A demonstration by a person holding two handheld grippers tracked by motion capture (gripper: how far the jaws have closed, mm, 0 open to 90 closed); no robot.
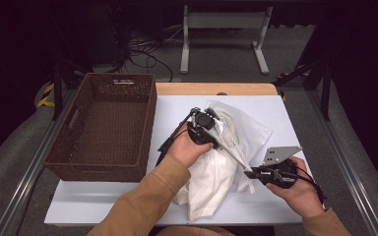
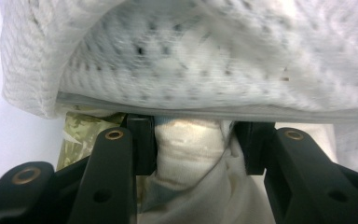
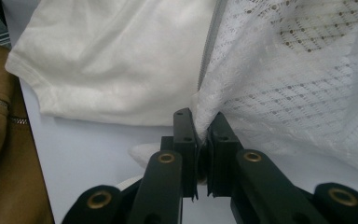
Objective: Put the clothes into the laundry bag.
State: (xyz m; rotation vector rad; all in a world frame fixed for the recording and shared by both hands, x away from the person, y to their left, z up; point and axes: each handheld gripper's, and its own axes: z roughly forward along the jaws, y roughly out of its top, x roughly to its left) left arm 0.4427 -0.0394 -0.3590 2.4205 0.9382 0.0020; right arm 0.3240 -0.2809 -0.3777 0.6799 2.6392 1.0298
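I've got the left gripper [image 1: 203, 129] over the middle of the white table [image 1: 103, 196], its jaws clamped on a bunched fold of white garment [image 2: 186, 154]; in the left gripper view the cloth fills the gap between the pads, with the mesh laundry bag [image 2: 214, 56] draped just above them. My right gripper [image 1: 250, 173] sits near the table's front right, jaws pinched tight on the edge of the mesh bag [image 3: 298, 93]; the right gripper view shows the netting squeezed between the two pads. The garment [image 1: 211, 182] spills out of the bag [image 1: 236, 130] toward me, partly inside, partly lying on the table. A brown wicker basket [image 1: 78, 128] stands at the left, just beside the table edge, apart from the cloth. My tan sleeve [image 1: 142, 206] comes in from the bottom.
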